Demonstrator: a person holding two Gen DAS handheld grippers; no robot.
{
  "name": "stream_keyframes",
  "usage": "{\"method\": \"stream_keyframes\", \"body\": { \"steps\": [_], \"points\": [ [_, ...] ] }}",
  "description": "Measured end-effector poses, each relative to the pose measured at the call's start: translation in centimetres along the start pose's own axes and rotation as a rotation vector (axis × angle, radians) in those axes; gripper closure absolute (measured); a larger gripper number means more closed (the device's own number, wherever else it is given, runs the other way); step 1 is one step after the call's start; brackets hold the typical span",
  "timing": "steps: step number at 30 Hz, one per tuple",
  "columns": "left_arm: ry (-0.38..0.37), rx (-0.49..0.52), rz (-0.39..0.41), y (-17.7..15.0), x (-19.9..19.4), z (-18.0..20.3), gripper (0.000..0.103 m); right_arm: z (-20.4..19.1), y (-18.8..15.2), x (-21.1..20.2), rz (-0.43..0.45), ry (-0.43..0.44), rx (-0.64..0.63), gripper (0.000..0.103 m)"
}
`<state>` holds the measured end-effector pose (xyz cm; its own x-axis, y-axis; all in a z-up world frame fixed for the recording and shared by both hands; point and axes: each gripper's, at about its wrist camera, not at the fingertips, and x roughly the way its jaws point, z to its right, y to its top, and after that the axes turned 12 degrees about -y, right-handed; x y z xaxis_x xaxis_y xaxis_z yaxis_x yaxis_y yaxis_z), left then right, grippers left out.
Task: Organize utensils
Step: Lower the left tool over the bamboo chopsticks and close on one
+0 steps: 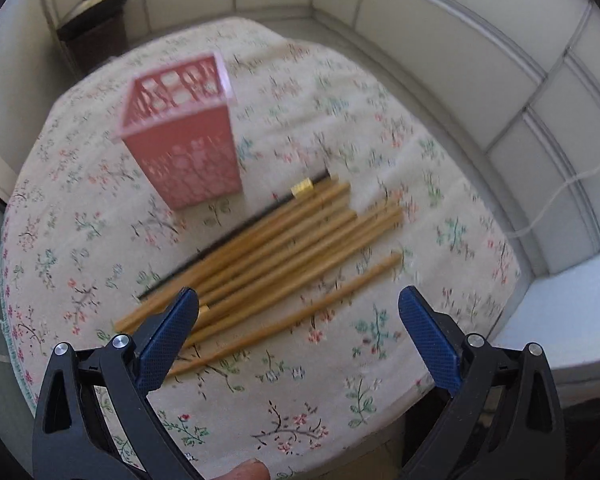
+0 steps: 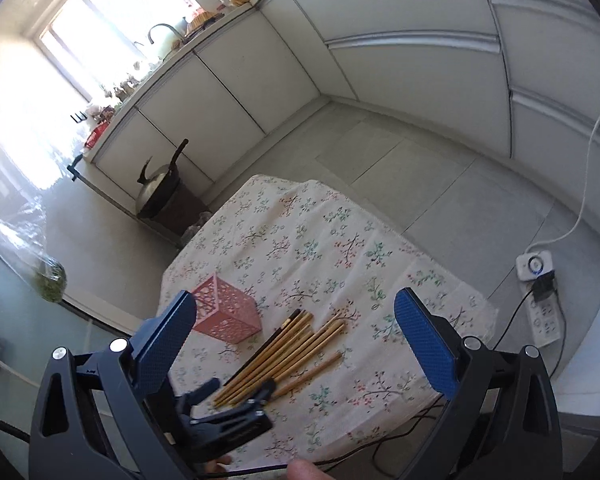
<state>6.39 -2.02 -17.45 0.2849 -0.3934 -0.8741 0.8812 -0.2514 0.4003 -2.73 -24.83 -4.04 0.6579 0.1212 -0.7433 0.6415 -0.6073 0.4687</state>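
Floral tablecloth, chopsticks between left tongs.

Window glare blows out — left wrist view motion-blurred, edges fisheye-bent.

Kettle on stand by cabinets; power strip on floor.

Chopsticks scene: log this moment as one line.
left gripper: open, over chopsticks | right gripper: open, higher | pink basket: upright, empty
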Motion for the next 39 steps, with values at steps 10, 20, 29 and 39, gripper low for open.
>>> {"method": "stream_keyframes", "body": {
  "steps": [10, 20, 29, 39],
  "points": [
    [0.107, 0.291, -0.212, -2.5, 3.4, 4.7, 0.007, 4.4, 1.1, 0.6, -0.279, 0.387, 0.247, 0.007],
    [-0.027, 0.590, -0.456, -0.3, 6.8, 7.7, 0.024, 7.6, 2.3, 0.4, -0.341, 0.415, 0.336, 0.007],
    [-0.102, 0.601, -0.546, 2.5, 10.3, 7.0, 0.050, 9.5, 3.4, 2.0, -0.367, 0.407, 0.386, 0.007],
    [-0.138, 0.678, -0.563, 5.1, 9.5, 8.1, 0.052, 9.4, 3.5, 4.1, -0.414, 0.389, 0.413, 0.007]
  ]
}}
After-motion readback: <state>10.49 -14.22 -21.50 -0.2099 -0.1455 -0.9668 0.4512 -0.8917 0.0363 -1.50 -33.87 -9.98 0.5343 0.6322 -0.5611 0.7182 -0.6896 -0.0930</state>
